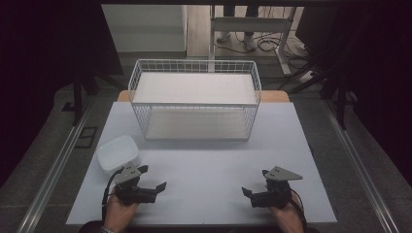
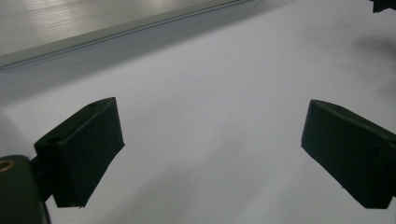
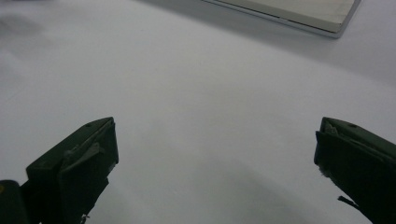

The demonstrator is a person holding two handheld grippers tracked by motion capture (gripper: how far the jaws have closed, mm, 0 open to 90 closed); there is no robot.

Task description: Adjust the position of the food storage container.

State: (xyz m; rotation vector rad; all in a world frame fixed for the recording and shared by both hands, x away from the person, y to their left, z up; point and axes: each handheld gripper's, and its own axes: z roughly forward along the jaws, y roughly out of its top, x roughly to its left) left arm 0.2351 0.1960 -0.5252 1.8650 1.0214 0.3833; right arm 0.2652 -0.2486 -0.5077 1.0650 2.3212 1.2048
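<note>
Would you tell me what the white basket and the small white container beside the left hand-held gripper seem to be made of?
Basket: probably white-coated metal wire, given its thin open grid walls. Container: likely matte plastic, being smooth, opaque and round-cornered.

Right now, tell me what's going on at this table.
A person sits at the white table with a gripper in each hand. The left gripper and the right gripper both rest low near the front edge, jaws open and holding nothing. A white bowl sits just beyond the left gripper, untouched. Farther back stands a white wire basket. Nothing has been picked up.
</note>
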